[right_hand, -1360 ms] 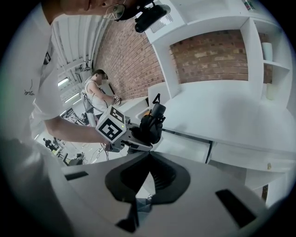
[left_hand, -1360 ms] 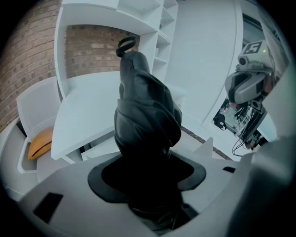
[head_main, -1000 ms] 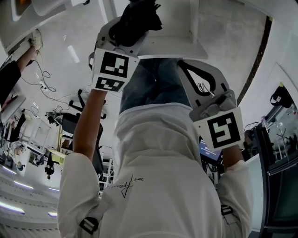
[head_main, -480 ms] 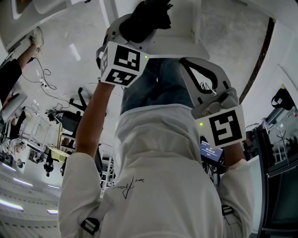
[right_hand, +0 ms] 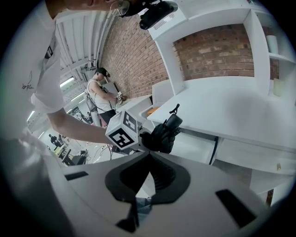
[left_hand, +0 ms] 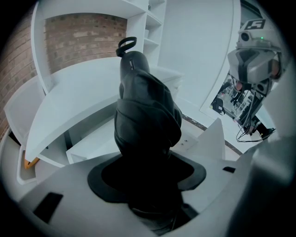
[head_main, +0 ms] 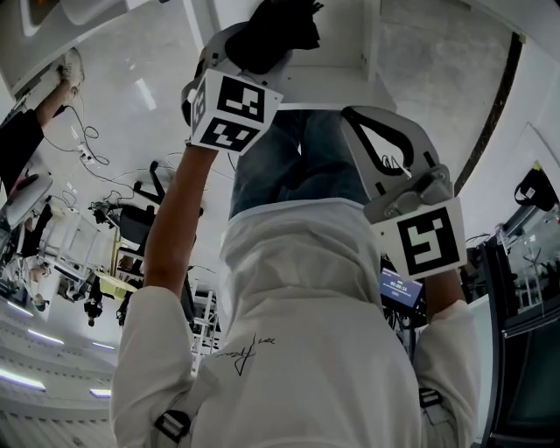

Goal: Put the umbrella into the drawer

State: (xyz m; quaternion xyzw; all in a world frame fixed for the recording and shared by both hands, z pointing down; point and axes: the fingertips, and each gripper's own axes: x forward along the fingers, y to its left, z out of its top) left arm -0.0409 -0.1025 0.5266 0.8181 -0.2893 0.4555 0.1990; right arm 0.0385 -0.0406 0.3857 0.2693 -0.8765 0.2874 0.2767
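A folded black umbrella (left_hand: 145, 125) with a loop strap at its tip stands up out of my left gripper (left_hand: 148, 185), which is shut on its lower end. In the head view the umbrella (head_main: 278, 26) is at the top, over the edge of an open white drawer (head_main: 337, 83), with my left gripper (head_main: 249, 57) just below it. The right gripper view shows the umbrella (right_hand: 164, 132) and the left gripper's marker cube (right_hand: 124, 133) in front of the drawer (right_hand: 196, 143) under the white desk. My right gripper (right_hand: 149, 156) is shut and holds nothing.
A white desk (right_hand: 231, 111) with shelves stands against a brick wall (right_hand: 217, 51). A person (right_hand: 99, 95) works at the far left by the wall. Chairs, cables and equipment (head_main: 114, 236) cover the floor behind me.
My left gripper has carried the umbrella a little up and to the right in the head view, towards the drawer. The right gripper has barely shifted.
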